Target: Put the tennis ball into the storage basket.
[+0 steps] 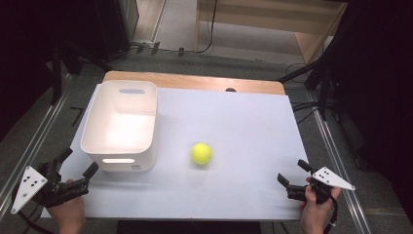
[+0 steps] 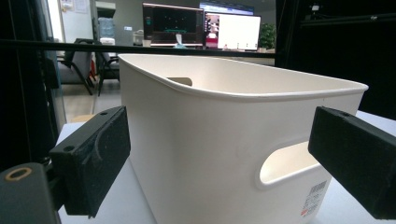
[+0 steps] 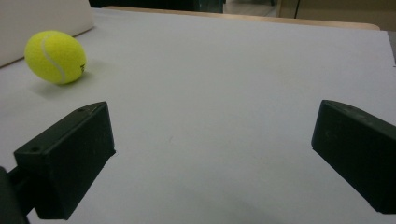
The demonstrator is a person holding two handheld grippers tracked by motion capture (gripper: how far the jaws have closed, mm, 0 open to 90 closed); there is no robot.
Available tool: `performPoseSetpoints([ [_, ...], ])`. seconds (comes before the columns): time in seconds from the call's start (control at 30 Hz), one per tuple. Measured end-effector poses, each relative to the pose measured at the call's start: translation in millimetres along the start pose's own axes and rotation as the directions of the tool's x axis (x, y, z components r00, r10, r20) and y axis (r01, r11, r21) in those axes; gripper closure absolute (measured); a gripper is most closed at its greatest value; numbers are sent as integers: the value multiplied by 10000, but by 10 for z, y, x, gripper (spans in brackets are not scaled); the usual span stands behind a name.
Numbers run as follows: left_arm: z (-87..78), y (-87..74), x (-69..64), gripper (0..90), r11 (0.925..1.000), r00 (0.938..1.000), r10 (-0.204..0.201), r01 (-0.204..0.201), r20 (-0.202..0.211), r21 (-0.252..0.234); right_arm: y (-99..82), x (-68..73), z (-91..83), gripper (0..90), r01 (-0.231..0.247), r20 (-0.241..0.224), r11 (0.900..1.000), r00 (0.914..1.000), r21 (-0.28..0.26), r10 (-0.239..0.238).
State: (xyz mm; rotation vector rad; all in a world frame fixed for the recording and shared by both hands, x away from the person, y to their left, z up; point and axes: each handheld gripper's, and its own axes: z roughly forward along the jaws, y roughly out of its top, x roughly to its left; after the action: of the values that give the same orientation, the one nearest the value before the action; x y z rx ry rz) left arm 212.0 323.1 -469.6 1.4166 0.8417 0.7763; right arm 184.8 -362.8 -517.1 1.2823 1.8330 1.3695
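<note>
Ball (image 1: 201, 153) lies mid-tabletop, ahead-left of the right gripper (image 1: 291, 178), jaws wide and empty; left gripper (image 1: 77, 164), jaws wide, faces the bin (image 1: 120, 141).

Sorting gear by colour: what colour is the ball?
Bright yellow-green, with a pale curved seam; the ball shows best in the right gripper view.

The counter (image 1: 243, 122) has a pale, plain top, with a strip of wood showing along its far edge. A white bin (image 1: 120, 127) stands on its left part, open side up, a handle slot in its near wall. A yellow ball (image 1: 201, 153) lies on the bare top just right of the bin, apart from it, near the middle.
</note>
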Motion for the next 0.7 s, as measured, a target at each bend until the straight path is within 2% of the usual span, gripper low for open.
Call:
performPoseSetpoints([
  [0.23,-3,-1,-6,58,10000,10000,18,-18,21,-1,11,-14,-16,0,-145,-59,9999,9999,-41,144],
  [0.33,-6,-2,-8,58,10000,10000,21,-21,4,-12,53,10,12,0,108,-78,9997,9999,222,-106],
  [0.4,-6,-3,-14,58,10000,10000,49,-49,-21,17,68,24,18,0,46,-155,9996,9999,288,-41],
  [0.47,-2,-3,-26,58,9999,9999,105,-105,-19,46,118,41,54,0,274,-364,9987,9990,432,-259],
  [0.67,0,-5,-14,58,10000,9999,80,-80,70,20,184,73,118,0,337,-505,9959,9983,836,-296],
  [0.7,-1,-5,-17,58,10000,10000,75,-75,63,9,232,95,136,0,556,-588,9942,9970,921,-503],
])
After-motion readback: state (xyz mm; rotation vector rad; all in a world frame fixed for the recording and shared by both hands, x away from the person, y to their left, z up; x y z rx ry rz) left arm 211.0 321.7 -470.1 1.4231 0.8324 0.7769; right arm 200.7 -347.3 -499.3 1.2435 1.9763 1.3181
